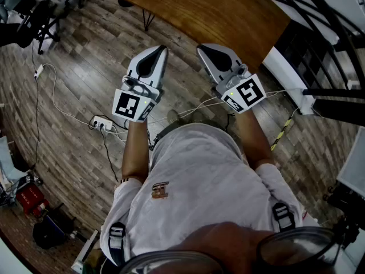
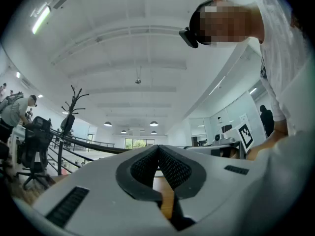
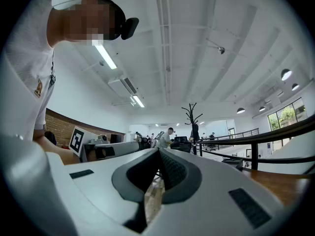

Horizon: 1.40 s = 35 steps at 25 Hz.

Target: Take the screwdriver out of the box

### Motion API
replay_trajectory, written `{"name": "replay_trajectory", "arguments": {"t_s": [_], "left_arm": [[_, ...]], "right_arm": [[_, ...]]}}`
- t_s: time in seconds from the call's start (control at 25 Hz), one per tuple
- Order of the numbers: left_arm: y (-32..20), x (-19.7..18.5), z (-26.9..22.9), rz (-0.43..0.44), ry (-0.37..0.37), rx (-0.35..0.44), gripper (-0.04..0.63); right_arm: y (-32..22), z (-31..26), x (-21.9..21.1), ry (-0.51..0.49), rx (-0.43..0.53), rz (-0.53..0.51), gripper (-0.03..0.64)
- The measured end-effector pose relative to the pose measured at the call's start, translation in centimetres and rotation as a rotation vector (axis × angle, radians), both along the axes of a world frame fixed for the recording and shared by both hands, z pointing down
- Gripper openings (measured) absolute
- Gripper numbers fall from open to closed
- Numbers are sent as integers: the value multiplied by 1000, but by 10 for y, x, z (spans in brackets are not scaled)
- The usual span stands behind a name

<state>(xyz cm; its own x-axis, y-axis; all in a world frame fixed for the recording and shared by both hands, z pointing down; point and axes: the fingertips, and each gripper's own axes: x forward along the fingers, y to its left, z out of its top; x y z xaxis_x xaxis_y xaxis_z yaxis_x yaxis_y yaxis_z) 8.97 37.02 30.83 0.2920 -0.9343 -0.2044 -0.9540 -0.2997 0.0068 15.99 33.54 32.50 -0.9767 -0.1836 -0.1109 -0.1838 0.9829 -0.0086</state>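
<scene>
The person's white shirt sits nearest; just short of the desk, the left tongs and right tongs are pressed together, empty.

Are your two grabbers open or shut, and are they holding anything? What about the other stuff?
left gripper: shut, nothing between its jaws.
right gripper: shut, nothing between its jaws.
power strip: lying on the floor, cables plugged in.

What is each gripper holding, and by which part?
Nothing. The left gripper and the right gripper are both shut, jaws together, with nothing between them.
</scene>
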Motion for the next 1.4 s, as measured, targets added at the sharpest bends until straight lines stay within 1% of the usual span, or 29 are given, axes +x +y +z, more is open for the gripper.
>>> {"name": "replay_trajectory", "arguments": {"t_s": [0.4, 0.64, 1.12, 1.4], "left_arm": [[10, -26, -5, 16, 6, 7, 20], [13, -43, 1, 29, 11, 8, 20], [14, -109, 6, 72, 0, 19, 20], [-4, -141, 14, 79, 5, 8, 20]], "right_arm": [[14, -4, -28, 11, 10, 3, 32], [16, -1, -42, 4, -4, 19, 32], [24, 9, -98, 19, -6, 76, 32], [7, 14, -123, 31, -13, 98, 32]]}}
